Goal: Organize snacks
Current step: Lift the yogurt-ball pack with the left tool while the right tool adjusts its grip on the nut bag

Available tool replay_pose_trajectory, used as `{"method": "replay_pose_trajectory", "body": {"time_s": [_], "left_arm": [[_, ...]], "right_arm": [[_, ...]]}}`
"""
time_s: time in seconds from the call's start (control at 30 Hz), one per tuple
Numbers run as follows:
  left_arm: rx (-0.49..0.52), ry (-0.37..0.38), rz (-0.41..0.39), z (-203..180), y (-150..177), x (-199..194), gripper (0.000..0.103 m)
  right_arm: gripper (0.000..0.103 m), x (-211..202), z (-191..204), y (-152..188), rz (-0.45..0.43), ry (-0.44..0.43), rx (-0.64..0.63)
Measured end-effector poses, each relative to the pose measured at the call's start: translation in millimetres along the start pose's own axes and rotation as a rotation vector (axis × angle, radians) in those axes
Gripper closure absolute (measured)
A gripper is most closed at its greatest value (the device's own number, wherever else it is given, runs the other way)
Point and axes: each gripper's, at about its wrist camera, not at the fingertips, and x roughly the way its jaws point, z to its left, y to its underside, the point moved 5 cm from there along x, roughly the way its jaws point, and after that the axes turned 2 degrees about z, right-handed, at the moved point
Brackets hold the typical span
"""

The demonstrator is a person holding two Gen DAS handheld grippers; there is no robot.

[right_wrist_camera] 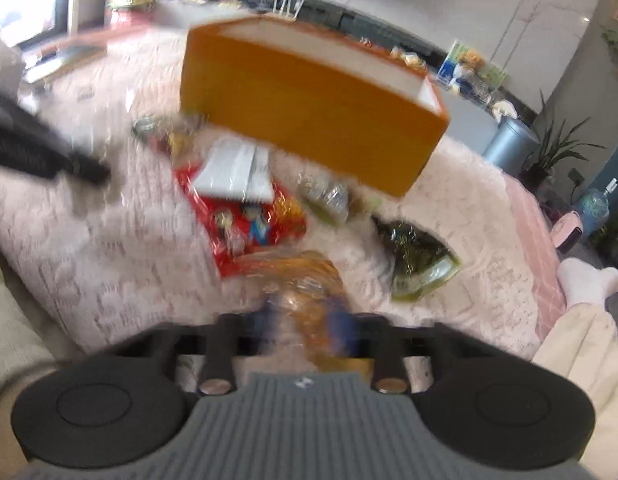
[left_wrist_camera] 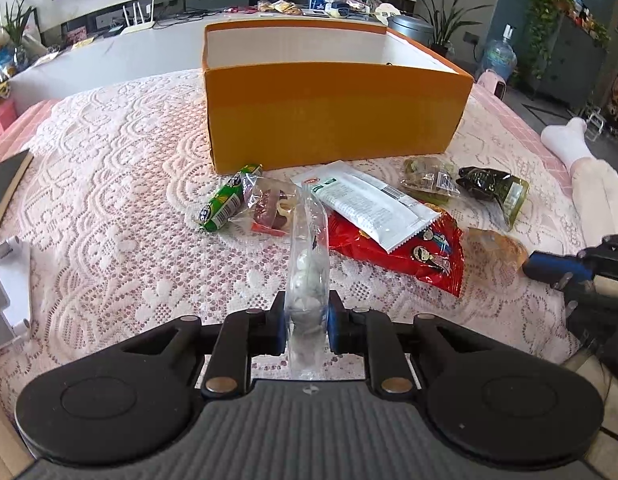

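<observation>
Orange cardboard box [left_wrist_camera: 333, 116], open-topped, stood on the lace-covered table [left_wrist_camera: 109, 200] straight ahead of both tools, long axis crosswise, loose snacks lying between. Left tool [left_wrist_camera: 307, 320], closed on a clear plastic packet of pale round sweets [left_wrist_camera: 309, 256], held it edge-on, long axis pointing at the box. Right tool [right_wrist_camera: 305, 320], blurred, appeared closed on a crinkled amber-wrapped snack [right_wrist_camera: 305, 276]; neither arm was clearly nearer.
</observation>
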Motion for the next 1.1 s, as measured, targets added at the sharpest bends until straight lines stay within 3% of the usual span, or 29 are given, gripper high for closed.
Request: {"method": "replay_pose_trajectory", "body": {"time_s": [0.2,0.3,0.37,0.4,0.43,0.5,0.57,0.63,0.77,0.93,1.1], "left_arm": [[-0.015,0.005,0.001,2,0,0,0.083],[-0.019,0.008,-0.001,3,0,-1,0.083],[-0.020,0.010,-0.003,3,0,-1,0.083],[-0.020,0.012,-0.004,4,1,-1,0.083],[-0.021,0.012,-0.004,4,1,-1,0.083],[-0.019,0.012,-0.004,3,0,-1,0.083],[-0.014,0.011,-0.005,3,1,-1,0.083],[-0.011,0.010,-0.005,3,1,-1,0.083],[-0.013,0.010,-0.003,3,1,-1,0.083],[-0.006,0.006,-0.001,1,1,0,0.083],[-0.003,0.005,0.003,1,2,1,0.083]], "right_arm": [[0.103,-12,-13,-26,-0.039,0.007,0.068],[0.103,0,-15,-29,-0.002,0.045,0.030],[0.102,8,-15,-27,0.037,0.007,0.038],[0.095,11,-15,-25,0.052,-0.033,0.039],[0.075,12,-14,-24,0.058,-0.066,0.039],[0.053,14,-10,-20,0.054,-0.089,0.020],[0.049,18,-4,-15,0.068,-0.121,-0.020],[0.038,26,-1,-10,0.107,-0.147,-0.050],[0.031,45,-4,0,0.180,-0.182,-0.057],[0.024,62,-15,6,0.209,-0.190,-0.021],[0.038,65,-29,4,0.196,-0.195,0.070]]}}
